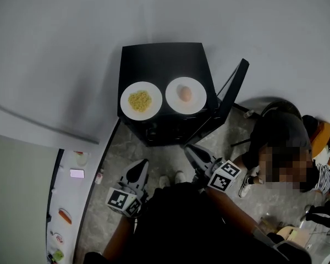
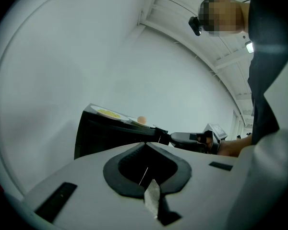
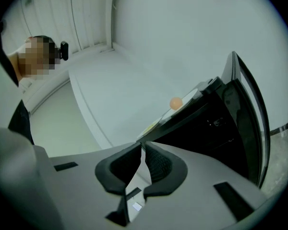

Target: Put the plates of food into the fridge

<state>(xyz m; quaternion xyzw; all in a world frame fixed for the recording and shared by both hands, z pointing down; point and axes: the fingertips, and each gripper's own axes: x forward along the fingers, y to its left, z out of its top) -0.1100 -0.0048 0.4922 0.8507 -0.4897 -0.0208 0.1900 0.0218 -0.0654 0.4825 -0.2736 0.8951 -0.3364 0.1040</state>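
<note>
Two white plates rest on top of a black mini fridge (image 1: 154,59). The left plate (image 1: 141,100) holds yellow food; the right plate (image 1: 185,94) holds a round pinkish piece. The fridge door (image 1: 231,98) stands open at the right. My left gripper (image 1: 138,170) is shut and empty, low in front of the fridge. My right gripper (image 1: 191,150) is also shut and empty, closer to the fridge's open front. The left gripper view shows its own tips (image 2: 145,143), the fridge (image 2: 101,133) and the right gripper (image 2: 192,139). In the right gripper view its tips (image 3: 140,145) point at the fridge top, where the pinkish piece (image 3: 175,102) shows.
A person (image 1: 280,142) crouches on the speckled floor right of the open door. A white counter (image 1: 71,202) at the lower left carries small items, among them a sausage (image 1: 65,216). A plain grey wall stands behind the fridge.
</note>
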